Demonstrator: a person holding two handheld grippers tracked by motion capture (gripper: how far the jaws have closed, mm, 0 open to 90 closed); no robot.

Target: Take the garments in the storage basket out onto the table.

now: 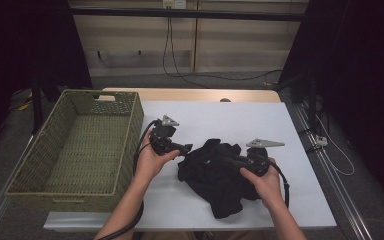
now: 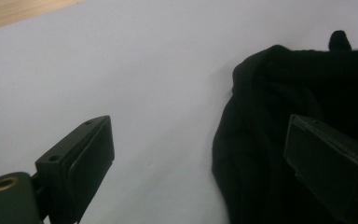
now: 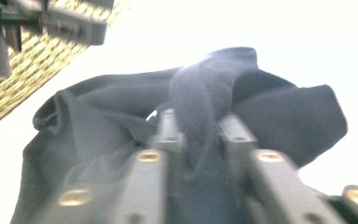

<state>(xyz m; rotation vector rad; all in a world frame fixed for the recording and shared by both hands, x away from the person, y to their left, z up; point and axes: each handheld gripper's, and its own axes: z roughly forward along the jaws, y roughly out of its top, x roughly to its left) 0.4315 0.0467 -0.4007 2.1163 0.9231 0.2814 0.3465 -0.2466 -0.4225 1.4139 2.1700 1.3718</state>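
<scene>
Both tongs meet a black garment beside a basket.

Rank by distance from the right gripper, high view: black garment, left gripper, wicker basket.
1. black garment: pinched in the right gripper's jaws.
2. left gripper: at the garment's left edge.
3. wicker basket: table's far left.

A white-topped table carries everything. A crumpled black garment lies near its middle. A woven green basket sits just left of the garment.
</scene>
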